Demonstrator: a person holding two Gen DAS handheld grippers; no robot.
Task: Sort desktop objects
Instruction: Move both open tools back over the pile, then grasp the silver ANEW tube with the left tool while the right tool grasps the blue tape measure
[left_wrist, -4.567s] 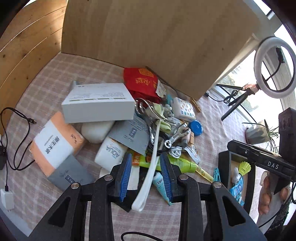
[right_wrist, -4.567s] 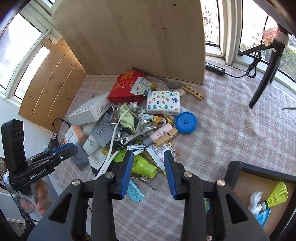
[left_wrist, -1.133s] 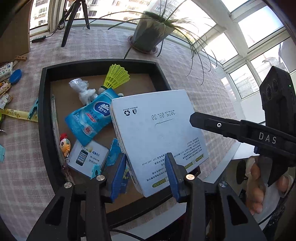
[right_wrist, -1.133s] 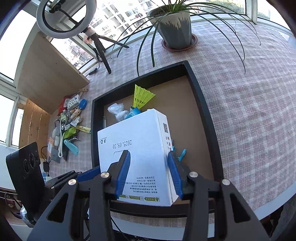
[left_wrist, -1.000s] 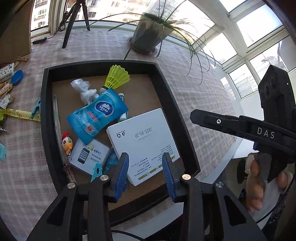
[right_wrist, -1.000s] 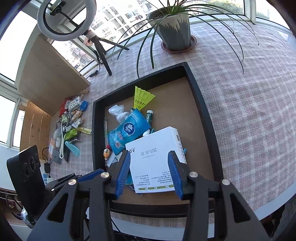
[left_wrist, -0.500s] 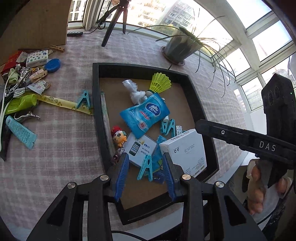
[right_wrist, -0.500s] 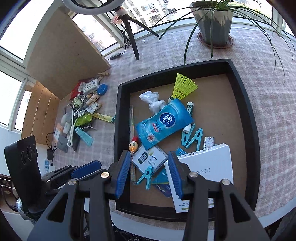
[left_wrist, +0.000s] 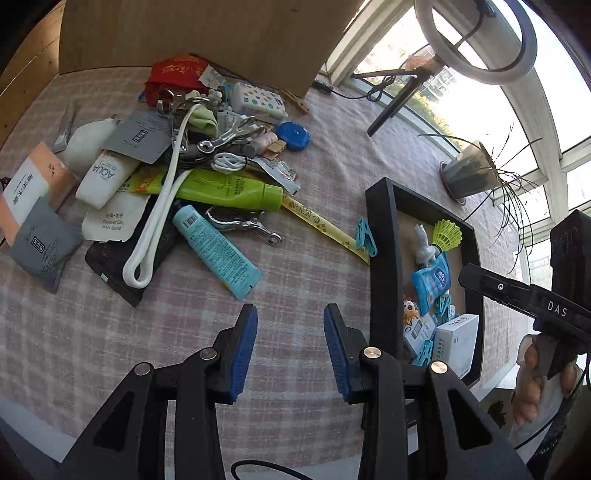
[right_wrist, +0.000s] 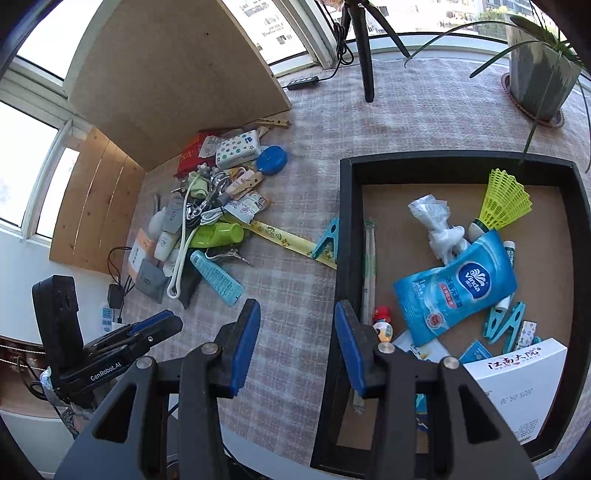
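Observation:
A heap of desktop objects (left_wrist: 177, 147) lies on the checked tablecloth, with a green tube (left_wrist: 229, 190), a light blue tube (left_wrist: 216, 251) and a white strap (left_wrist: 159, 218). The heap also shows in the right wrist view (right_wrist: 207, 221). A black tray (right_wrist: 343, 236) holds a white box (right_wrist: 517, 384), a blue tissue pack (right_wrist: 458, 288) and a yellow shuttlecock (right_wrist: 502, 201). The tray also shows in the left wrist view (left_wrist: 380, 266). My left gripper (left_wrist: 290, 325) is open and empty above bare cloth. My right gripper (right_wrist: 295, 321) is open and empty at the tray's left wall.
A wooden board (left_wrist: 207, 33) stands behind the heap. A ring light on a tripod (left_wrist: 476, 37) and a potted plant (right_wrist: 539, 74) stand at the back. A yellow ribbon (left_wrist: 325, 227) and a blue clip (left_wrist: 364, 236) lie beside the tray.
Both grippers held the white box over the tray, let it drop into the tray's near corner, then swung left toward the heap. Both are now empty.

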